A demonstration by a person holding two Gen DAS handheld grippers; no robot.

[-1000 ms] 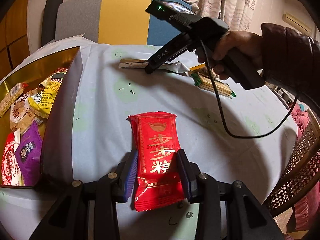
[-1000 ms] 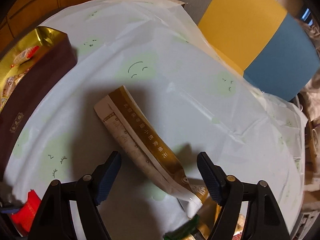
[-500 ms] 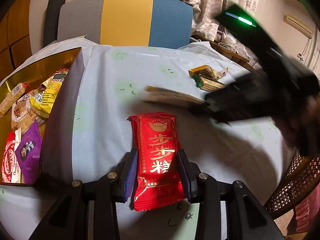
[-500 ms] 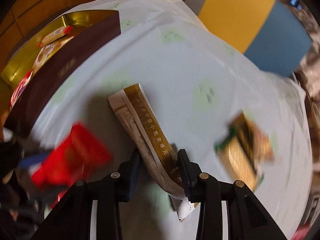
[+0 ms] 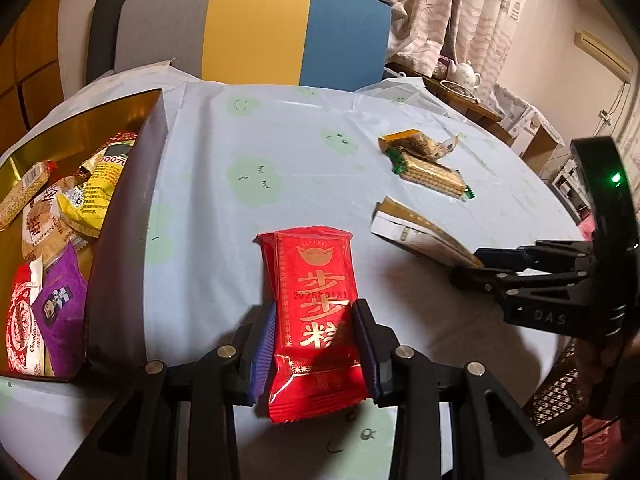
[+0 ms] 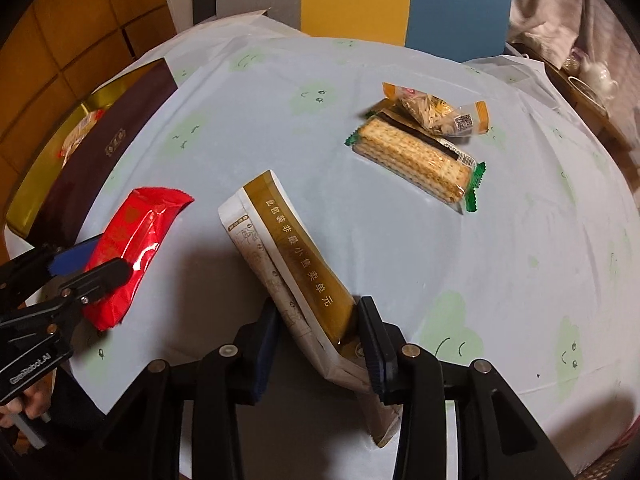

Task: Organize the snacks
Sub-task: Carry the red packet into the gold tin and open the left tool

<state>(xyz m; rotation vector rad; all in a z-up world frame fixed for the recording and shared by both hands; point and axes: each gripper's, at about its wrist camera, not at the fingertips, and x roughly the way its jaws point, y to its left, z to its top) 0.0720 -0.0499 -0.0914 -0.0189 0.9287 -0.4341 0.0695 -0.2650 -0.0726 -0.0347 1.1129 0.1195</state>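
Between left gripper [image 5: 314,350] pads – glossy red packet [image 5: 312,312]; right gripper [image 6: 316,344] pinches flat gold-and-white sachet [image 6: 288,264].

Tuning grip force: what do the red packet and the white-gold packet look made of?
Red packet: glossy plastic film, likely foil-lined; bright glare, crimped serrated end. Held in the left claw.
White-gold packet: seemingly matte paper or paper-look film with a metallic gold band; keeps creased folds, little glare. Held in the right claw.

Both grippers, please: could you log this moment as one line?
left gripper: shut on red packet | right gripper: shut on gold-and-white packet | loose: cracker packet | box: partly filled
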